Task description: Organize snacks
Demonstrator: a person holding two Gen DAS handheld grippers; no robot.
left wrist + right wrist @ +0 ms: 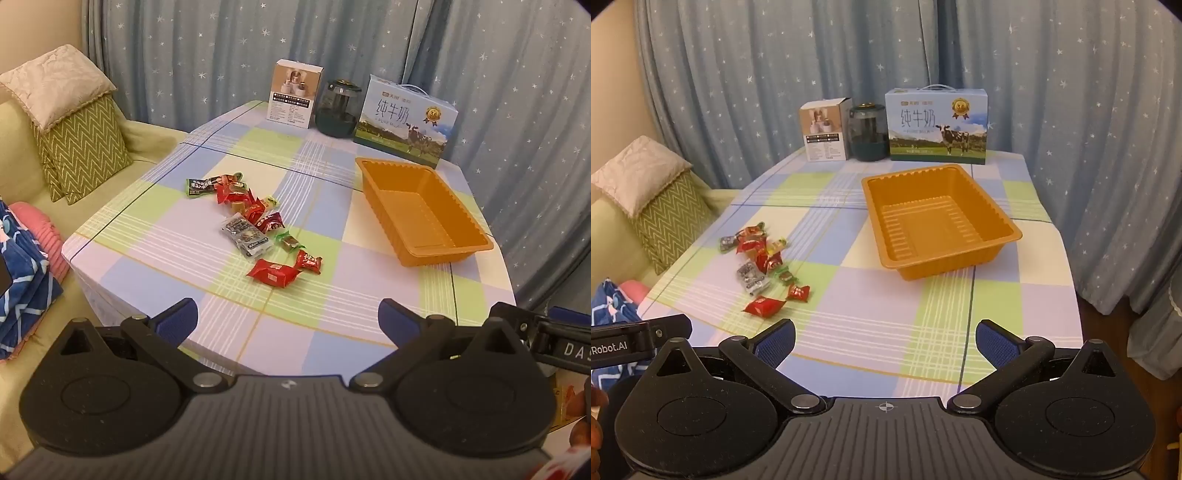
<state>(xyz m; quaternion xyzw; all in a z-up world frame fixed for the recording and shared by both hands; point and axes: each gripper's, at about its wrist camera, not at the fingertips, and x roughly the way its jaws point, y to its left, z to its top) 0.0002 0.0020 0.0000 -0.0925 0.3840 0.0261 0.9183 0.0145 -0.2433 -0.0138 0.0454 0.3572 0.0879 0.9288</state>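
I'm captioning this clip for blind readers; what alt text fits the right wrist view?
An open right gripper hovers over a checked tablecloth, facing an empty orange tray. A pile of wrapped snacks lies to the tray's left; a milk carton, a dark jar and a small box stand before the starry curtain.

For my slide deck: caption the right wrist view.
Open right gripper faces an empty orange tray and scattered wrapped snacks on a checked tablecloth.

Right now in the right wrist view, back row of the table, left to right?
White product box → dark glass jar → blue milk carton with cow picture. All three stand along the far edge of the table, behind the orange tray.
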